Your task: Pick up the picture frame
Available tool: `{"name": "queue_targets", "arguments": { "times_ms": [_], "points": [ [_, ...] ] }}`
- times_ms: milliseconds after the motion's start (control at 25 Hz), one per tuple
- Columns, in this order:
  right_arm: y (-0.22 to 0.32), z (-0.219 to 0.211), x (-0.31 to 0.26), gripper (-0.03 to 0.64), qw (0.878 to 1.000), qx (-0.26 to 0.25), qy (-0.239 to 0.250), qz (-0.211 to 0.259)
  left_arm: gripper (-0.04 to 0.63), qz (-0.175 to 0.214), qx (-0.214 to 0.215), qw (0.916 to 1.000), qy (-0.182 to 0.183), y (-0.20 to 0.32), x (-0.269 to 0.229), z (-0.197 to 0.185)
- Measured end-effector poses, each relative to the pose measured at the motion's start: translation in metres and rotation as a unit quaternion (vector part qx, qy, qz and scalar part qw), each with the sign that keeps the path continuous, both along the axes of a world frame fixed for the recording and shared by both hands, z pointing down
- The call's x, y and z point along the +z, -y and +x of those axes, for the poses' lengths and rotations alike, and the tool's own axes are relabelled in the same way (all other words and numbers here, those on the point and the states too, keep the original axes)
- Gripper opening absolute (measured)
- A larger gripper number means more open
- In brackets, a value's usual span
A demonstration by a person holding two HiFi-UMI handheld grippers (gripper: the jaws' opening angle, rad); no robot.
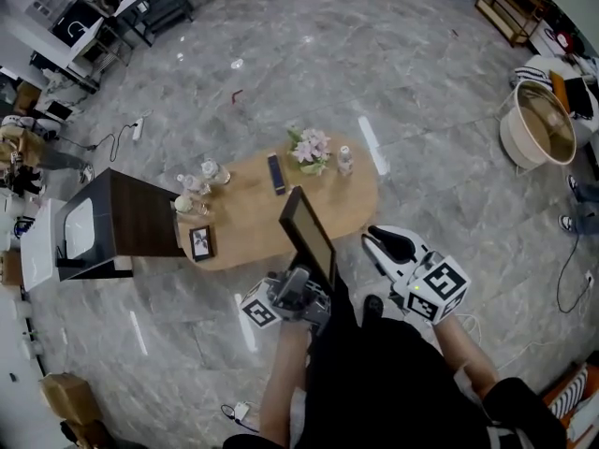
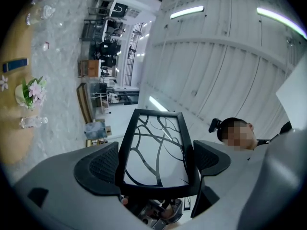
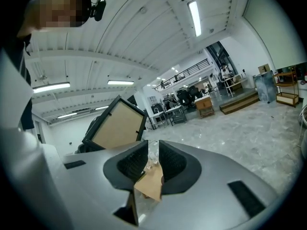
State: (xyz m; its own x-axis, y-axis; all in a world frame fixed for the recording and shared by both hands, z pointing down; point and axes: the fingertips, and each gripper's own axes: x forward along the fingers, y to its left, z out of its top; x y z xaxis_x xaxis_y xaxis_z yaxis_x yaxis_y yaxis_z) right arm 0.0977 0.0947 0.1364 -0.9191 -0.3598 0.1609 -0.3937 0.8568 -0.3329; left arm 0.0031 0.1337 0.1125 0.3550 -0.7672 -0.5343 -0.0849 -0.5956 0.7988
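The black rectangular picture frame is clamped in my left tool, held tilted in the air just off the near edge of the oval, pale wooden surface, in front of my body. The left gripper view faces its glossy front: a white sheet crossed by thin black branching lines, with my ribbed dark pads pressed against the frame's two side rails near its lower end. The right gripper view catches what that one cannot, the frame's plain tan backing board inside the black rim. My right tool sits off to the right, apart from the frame, its textured jaws drawn close together on a tan scrap of card. Only the head view takes in the surface itself: a small black-framed picture lying at its near left edge, a pot of pink and white flowers, a clear bottle, a flat dark bar, a cluster of clear glassware, and the grey veined marble floor all round.
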Motion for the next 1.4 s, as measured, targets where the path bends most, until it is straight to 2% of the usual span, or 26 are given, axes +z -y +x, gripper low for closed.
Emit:
{"name": "queue_targets", "arguments": {
  "times_ms": [120,280,440,840,1120,1400],
  "points": [
    [-0.015,0.024,-0.006,0.051,1.0,-0.008,0.004,0.002,0.5,0.005,-0.009,0.9998,-0.015,-0.021,-0.012,0.021],
    [-0.034,0.047,-0.011,0.043,1.0,-0.003,0.015,0.003,0.5,0.004,-0.017,0.9998,0.008,-0.051,-0.015,0.037],
    [-0.052,0.067,-0.019,0.014,1.0,0.005,0.02,0.013,0.5,0.007,-0.02,0.9997,0.015,-0.077,-0.024,0.049],
    [-0.082,0.056,-0.029,0.014,0.999,-0.001,0.025,0.031,0.5,0.012,-0.022,0.9995,0.018,-0.104,-0.032,0.041],
    [-0.091,0.049,-0.041,0.014,0.999,-0.004,0.024,0.043,0.5,0.013,-0.018,0.9994,0.025,-0.103,-0.031,0.038],
    [-0.096,0.054,-0.041,0.014,0.999,0.0,0.02,0.049,0.5,0.021,-0.015,0.9996,0.013,-0.102,-0.036,0.048]
  ]
}}
